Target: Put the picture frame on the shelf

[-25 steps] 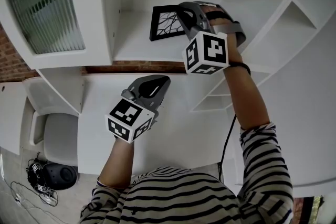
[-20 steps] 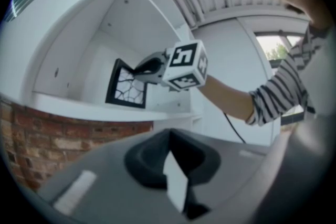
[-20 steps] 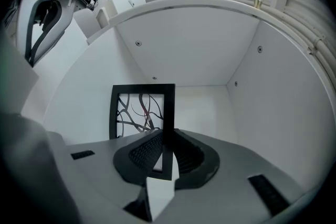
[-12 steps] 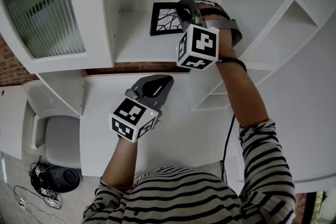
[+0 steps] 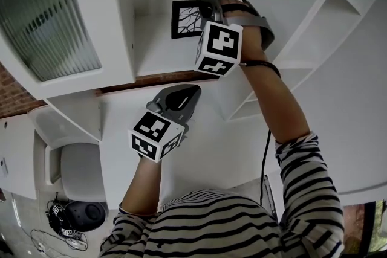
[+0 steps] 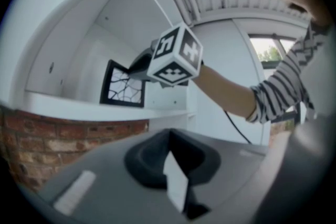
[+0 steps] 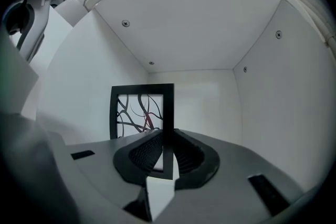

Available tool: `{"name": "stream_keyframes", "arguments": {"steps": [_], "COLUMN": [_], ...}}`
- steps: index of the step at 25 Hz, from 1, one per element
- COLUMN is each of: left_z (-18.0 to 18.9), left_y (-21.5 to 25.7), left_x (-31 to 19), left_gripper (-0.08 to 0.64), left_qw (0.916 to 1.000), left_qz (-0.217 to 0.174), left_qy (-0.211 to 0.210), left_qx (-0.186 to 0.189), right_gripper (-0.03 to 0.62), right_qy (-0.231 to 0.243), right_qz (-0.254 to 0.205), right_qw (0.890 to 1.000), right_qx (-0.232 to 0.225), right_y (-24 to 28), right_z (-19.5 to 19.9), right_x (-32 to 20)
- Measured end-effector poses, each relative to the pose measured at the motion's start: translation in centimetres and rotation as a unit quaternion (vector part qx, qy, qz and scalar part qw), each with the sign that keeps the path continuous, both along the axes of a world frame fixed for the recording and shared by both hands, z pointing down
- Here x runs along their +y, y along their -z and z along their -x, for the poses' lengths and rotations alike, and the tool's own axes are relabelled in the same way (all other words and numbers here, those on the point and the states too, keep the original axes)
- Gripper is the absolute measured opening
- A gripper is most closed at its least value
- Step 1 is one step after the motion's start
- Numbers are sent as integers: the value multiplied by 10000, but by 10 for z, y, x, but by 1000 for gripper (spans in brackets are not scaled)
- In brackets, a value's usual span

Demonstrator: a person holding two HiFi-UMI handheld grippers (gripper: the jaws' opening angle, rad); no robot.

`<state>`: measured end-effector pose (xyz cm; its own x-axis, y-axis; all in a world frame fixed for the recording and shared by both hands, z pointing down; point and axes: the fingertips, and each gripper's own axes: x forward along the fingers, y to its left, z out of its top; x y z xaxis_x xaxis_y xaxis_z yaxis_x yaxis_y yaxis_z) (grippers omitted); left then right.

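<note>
The picture frame point(image 5: 183, 19) is black, with a branching line pattern on white. It stands upright inside a white shelf cubby point(image 5: 157, 51). My right gripper point(image 5: 206, 9) is shut on the frame's right edge point(image 7: 168, 113), which runs between its jaws point(image 7: 167, 157). From the left gripper view, the frame point(image 6: 124, 85) has its bottom edge down at the shelf board; I cannot tell whether it touches. My left gripper point(image 5: 188, 93) hangs lower, over the white desk, shut with nothing in it point(image 6: 173, 165).
A ribbed-glass cabinet door point(image 5: 54, 21) stands left of the cubby. More open white shelves point(image 5: 314, 27) lie to the right. A brick strip point(image 5: 151, 78) runs under the shelf. A white chair point(image 5: 75, 169) and a black object point(image 5: 84, 214) are at lower left.
The right gripper has carried the frame slightly left and further into the cubby. The left gripper has hardly moved.
</note>
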<state>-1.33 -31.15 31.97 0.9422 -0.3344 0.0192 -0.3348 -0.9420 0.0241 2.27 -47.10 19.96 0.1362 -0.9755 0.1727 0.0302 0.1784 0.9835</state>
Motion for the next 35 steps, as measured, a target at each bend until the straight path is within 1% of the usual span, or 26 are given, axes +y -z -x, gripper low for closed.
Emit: {"name": "stream_keyframes", "arguments": {"steps": [3, 7, 16, 22, 29, 35], "left_z": [1, 0, -11, -14, -17, -16], "left_y": [1, 3, 3, 2, 3, 5], "left_x": [0, -2, 0, -3, -2, -4], "left_gripper": [8, 8, 8, 8, 8, 8], "left_qw": [9999, 9995, 9982, 9980, 9981, 9984], "left_qz": [-17, -73, -92, -84, -82, -95], "left_qy": [-109, -304, -587, -620, -607, -549], "left_qx": [-10, -61, -116, -113, -96, -87], "right_gripper": [61, 61, 61, 61, 72, 74], "right_qy": [-153, -228, -166, 38, 134, 219], "right_qz": [-10, -34, -29, 0, 101, 65], "right_qw": [9999, 9997, 9998, 10000, 9998, 9997], "right_qx": [18, 4, 117, -70, -56, -40], "right_y": [1, 2, 1, 2, -1, 1], "right_z": [-1, -1, 0, 2, 3, 6], "right_x": [1, 4, 4, 4, 8, 9]}}
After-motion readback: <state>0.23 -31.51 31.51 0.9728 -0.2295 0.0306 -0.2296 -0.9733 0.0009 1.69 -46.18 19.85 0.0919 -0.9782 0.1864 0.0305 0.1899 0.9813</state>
